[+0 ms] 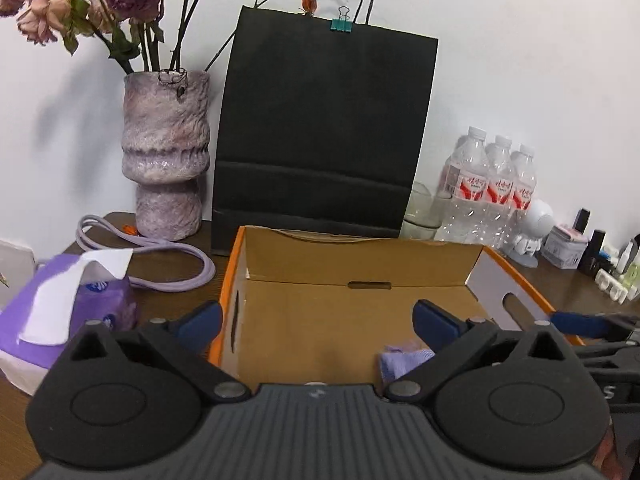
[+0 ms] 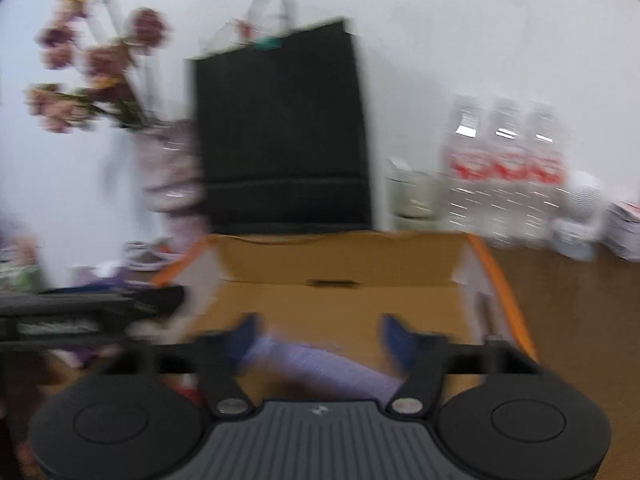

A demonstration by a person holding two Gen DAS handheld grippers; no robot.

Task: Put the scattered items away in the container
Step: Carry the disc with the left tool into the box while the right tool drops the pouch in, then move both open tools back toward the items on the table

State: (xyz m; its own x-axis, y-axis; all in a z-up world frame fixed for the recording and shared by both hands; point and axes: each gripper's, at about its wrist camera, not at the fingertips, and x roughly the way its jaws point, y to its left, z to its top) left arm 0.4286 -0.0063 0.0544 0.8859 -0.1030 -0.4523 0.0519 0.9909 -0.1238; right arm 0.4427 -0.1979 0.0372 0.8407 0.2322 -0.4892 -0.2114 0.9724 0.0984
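Over the near edge of the box (image 1: 352,264), both grippers are hanging side by side, pointing down into it. On the left, the left gripper (image 1: 318,318) is standing wide, nothing between its fingers; its left finger is lying over the box's orange left wall and its right finger above the cloth (image 1: 402,362), a lilac piece on the box floor at the near right. To the right, the right gripper (image 2: 318,338) is also spread wide, and in its blurred view the cloth (image 2: 320,368) is lying beneath and between the fingers, seemingly free of the pads. The step in hand looks like the drop: the cloth is resting inside the box, released. Next, both grippers should be lifting clear of the walls without snagging the cloth, then turning toward whatever is lying loose outside, perhaps the cord (image 1: 160,256) far left by the vase (image 1: 166,152).
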